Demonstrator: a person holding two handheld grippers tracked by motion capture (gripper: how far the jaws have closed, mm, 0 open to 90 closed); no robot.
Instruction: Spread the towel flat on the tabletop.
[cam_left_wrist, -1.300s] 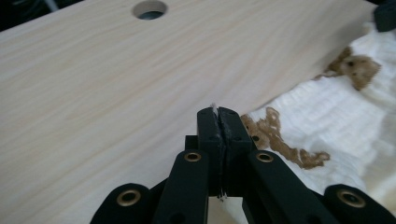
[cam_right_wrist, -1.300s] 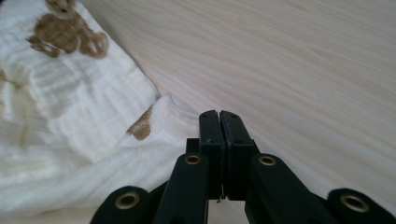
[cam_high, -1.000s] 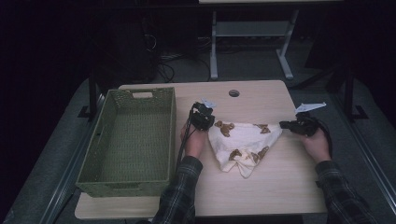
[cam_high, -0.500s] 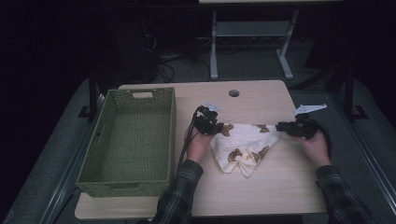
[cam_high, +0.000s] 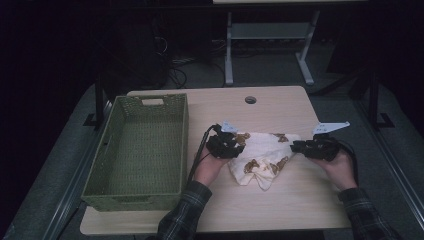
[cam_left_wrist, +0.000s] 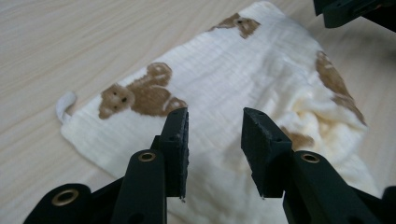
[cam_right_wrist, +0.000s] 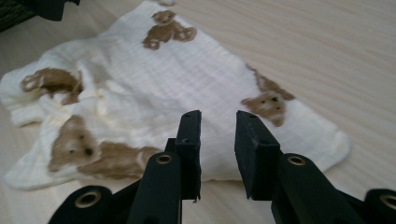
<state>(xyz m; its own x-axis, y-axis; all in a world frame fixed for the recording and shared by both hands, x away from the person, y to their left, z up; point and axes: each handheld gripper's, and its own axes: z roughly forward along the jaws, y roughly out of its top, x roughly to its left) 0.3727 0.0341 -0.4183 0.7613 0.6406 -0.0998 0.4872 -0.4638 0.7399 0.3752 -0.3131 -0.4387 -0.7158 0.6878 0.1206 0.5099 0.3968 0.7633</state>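
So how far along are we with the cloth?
The bear-print cloth lies on the table, its near part bunched. Both the left gripper and right gripper have just opened; their jaws hang above the cloth, holding nothing. The green basket beside it has nothing in it.

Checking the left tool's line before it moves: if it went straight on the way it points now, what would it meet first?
Most likely the bear-print cloth: the left tool stands open just above it, nothing between the jaws. Beyond the cloth is the right tool, though depth is uncertain.

Cream bear-print cloth (cam_high: 262, 155), rumpled on table (cam_high: 280, 210)
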